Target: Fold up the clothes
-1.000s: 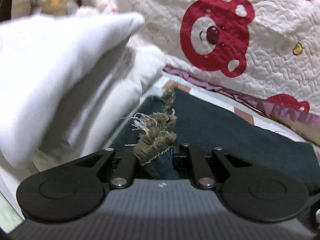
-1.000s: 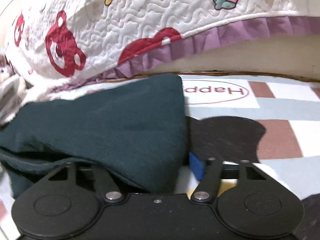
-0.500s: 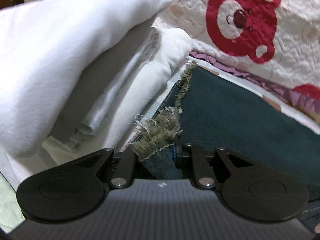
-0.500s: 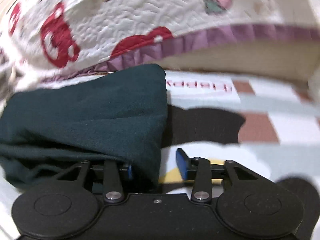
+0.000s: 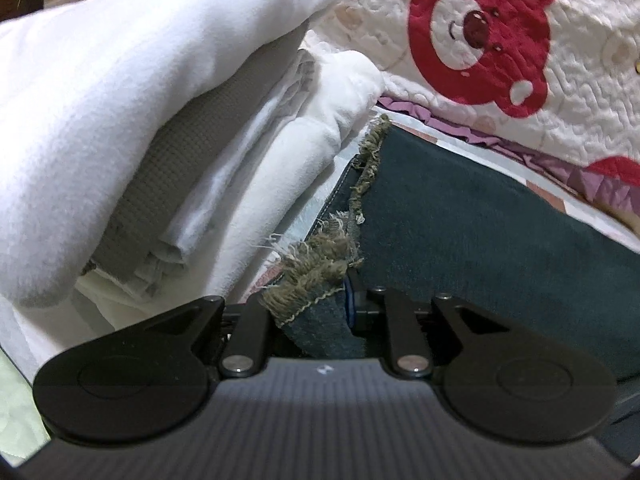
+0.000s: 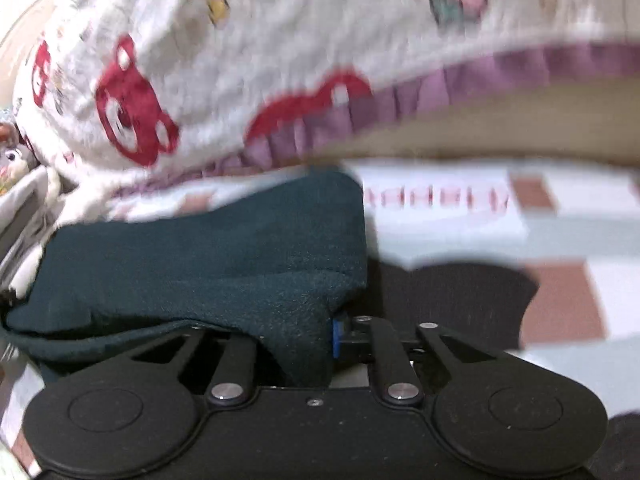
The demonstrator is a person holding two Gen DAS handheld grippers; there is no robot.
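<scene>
Dark teal denim jeans (image 5: 480,216) lie folded on the bed sheet. My left gripper (image 5: 316,312) is shut on their frayed hem (image 5: 316,264), close to the sheet beside a stack of folded clothes. In the right wrist view the jeans (image 6: 208,248) form a folded bundle on the left. My right gripper (image 6: 304,340) is shut on the bundle's folded corner, with the blue pad of the right finger (image 6: 335,336) pressed against the cloth. The left finger is hidden by the denim. The right wrist view is blurred.
A stack of folded white and grey clothes (image 5: 152,132) stands just left of the jeans. A quilt with red bears (image 5: 480,28) rises behind them and shows in the right wrist view (image 6: 240,60). The checkered sheet (image 6: 520,240) lies to the right.
The left gripper has lowered the frayed hem toward the sheet beside the stack. The right gripper was open half a second ago and has now shut on the bundle's corner.
</scene>
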